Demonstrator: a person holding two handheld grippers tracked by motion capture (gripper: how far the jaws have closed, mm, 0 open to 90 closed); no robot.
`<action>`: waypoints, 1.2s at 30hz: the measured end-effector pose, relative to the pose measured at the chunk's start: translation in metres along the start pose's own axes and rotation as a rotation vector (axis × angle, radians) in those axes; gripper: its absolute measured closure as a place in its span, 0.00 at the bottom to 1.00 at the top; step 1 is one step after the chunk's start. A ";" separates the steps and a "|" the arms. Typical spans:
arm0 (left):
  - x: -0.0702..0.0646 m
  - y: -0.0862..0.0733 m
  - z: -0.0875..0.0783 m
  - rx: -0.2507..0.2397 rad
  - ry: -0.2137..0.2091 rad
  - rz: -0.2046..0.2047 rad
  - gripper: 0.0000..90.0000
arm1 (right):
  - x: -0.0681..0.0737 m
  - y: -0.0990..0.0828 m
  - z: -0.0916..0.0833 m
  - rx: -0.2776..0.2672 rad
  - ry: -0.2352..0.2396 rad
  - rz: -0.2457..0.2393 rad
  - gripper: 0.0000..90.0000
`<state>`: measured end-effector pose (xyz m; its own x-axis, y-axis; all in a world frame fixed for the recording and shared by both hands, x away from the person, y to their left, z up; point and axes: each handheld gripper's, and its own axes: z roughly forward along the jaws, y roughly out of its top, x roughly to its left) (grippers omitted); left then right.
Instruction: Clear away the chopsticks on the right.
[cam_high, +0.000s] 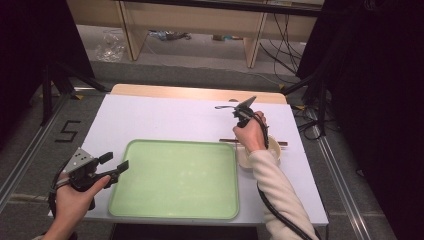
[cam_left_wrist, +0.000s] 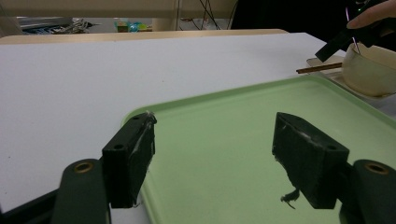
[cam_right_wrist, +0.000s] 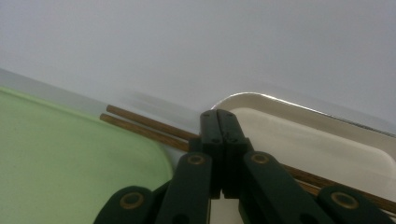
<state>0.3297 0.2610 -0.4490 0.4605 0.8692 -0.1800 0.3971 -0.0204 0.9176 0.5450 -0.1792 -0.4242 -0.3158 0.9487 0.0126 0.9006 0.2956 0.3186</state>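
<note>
White table, green tray (cam_high: 175, 210) near its front edge; "5" taped on floor (cam_high: 67, 131) left.
Your right gripper (cam_right_wrist: 223, 122) is closed above chopsticks (cam_right_wrist: 144, 127) by the right edge; your left gripper (cam_left_wrist: 215, 140) gapes empty over the tray's left rim.

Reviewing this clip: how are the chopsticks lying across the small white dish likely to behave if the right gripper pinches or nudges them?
The chopsticks look thin and stiff, probably light. Resting on the white dish rim, they may roll or slide off when nudged. The right gripper, fingers shut, might catch only one of the pair.

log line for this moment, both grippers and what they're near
left gripper: open, over green tray edge | right gripper: shut, at chopsticks by white dish
</note>
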 end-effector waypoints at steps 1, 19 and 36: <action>0.000 0.000 0.000 0.000 0.000 0.000 0.33 | 0.001 0.000 0.000 0.013 0.003 0.012 1.00; 0.000 -0.001 0.001 -0.005 -0.004 -0.014 0.33 | 0.000 0.000 0.006 0.037 -0.001 0.001 1.00; 0.000 0.000 0.000 0.000 -0.001 0.001 0.33 | 0.002 -0.001 0.010 -0.034 -0.028 0.044 1.00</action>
<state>0.3298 0.2614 -0.4490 0.4612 0.8689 -0.1795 0.3968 -0.0210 0.9177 0.5465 -0.1766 -0.4338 -0.2673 0.9636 0.0005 0.9027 0.2502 0.3500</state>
